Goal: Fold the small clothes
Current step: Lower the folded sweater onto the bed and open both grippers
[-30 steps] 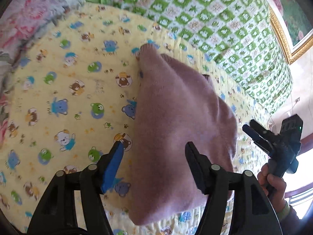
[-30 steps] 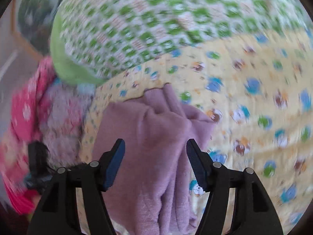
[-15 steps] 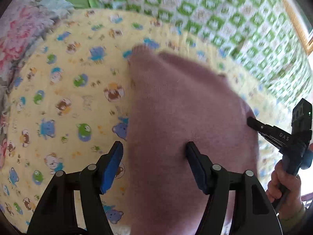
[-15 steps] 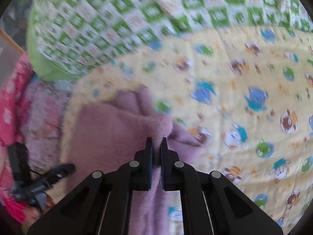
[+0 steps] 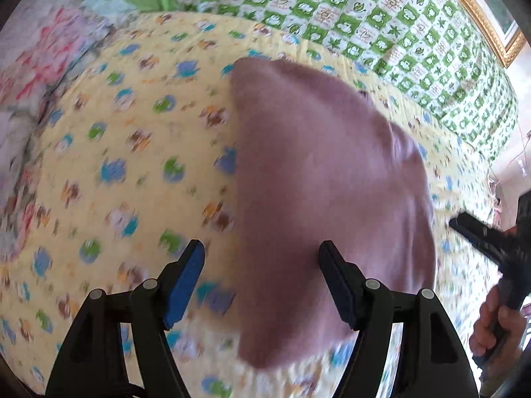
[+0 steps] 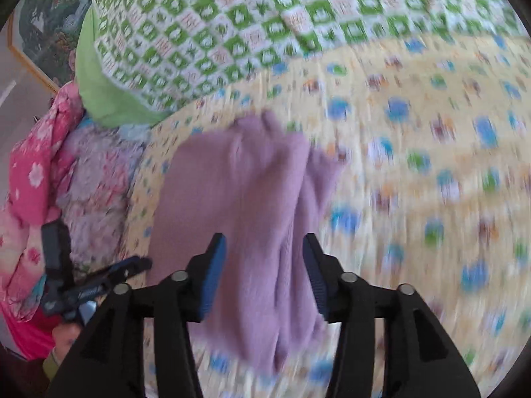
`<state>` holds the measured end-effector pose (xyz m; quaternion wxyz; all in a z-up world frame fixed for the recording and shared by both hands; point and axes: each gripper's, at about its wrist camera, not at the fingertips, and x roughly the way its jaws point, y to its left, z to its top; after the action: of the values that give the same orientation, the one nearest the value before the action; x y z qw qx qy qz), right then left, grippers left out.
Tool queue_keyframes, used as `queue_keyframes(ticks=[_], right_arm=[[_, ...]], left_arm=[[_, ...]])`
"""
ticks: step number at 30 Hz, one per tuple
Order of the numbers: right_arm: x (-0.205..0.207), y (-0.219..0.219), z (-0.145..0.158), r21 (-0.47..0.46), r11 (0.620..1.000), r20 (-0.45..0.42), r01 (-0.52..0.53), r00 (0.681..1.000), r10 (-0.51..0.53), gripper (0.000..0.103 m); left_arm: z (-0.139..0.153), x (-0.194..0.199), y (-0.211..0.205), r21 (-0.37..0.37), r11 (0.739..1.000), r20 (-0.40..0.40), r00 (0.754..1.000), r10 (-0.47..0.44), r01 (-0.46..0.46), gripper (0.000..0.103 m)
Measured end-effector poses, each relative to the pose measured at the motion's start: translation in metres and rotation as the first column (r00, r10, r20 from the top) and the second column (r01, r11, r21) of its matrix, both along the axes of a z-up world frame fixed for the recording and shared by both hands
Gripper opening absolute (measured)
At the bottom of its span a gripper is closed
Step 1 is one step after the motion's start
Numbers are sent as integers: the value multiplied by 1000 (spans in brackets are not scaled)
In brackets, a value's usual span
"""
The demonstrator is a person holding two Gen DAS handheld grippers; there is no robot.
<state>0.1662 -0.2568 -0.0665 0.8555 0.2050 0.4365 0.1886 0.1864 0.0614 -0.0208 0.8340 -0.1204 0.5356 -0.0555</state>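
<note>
A mauve knit garment point(image 5: 318, 179) lies folded on a yellow bear-print quilt point(image 5: 109, 152); it also shows in the right wrist view point(image 6: 239, 199). My left gripper point(image 5: 262, 282) is open and empty above the garment's near left edge. My right gripper point(image 6: 264, 272) is open and empty above the garment's near part. The right gripper also shows at the right edge of the left wrist view point(image 5: 488, 242), and the left gripper at the lower left of the right wrist view point(image 6: 99, 282). Both views are motion-blurred.
A green-and-white checked blanket point(image 5: 381, 20) covers the bed behind the quilt, also seen in the right wrist view point(image 6: 265, 20). A pile of pink floral clothes point(image 6: 49, 182) lies beside the quilt. A gold picture frame point(image 5: 484, 23) hangs on the wall.
My right gripper was shut on a fold of the mauve garment half a second ago and has opened and let go. Both grippers have pulled back a little.
</note>
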Motion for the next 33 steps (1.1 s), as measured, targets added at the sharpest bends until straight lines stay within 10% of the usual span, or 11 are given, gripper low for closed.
queue_keyframes(ticks=[4, 6, 12, 20, 24, 33], right_arm=[[-18, 21, -37, -42, 998, -98, -47, 994, 43, 48], [-16, 26, -51, -27, 998, -150, -56, 987, 52, 6], [-22, 10, -21, -120, 993, -29, 14, 999, -18, 6], [-10, 5, -74, -105, 994, -154, 40, 987, -56, 10], [-20, 1, -52, -143, 988, -128, 64, 988, -82, 47], [5, 43, 9, -62, 998, 87, -13, 996, 19, 46]], left_arm=[[-22, -20, 11, -35, 999, -57, 998, 1, -3, 73], [-32, -21, 10, -35, 999, -82, 997, 4, -7, 73], [-38, -18, -5, -20, 999, -89, 995, -45, 43, 74], [-62, -16, -23, 29, 994, -132, 986, -102, 107, 79], [-59, -23, -23, 24, 993, -134, 985, -112, 116, 80], [-3, -7, -8, -42, 998, 8, 999, -49, 50, 77]])
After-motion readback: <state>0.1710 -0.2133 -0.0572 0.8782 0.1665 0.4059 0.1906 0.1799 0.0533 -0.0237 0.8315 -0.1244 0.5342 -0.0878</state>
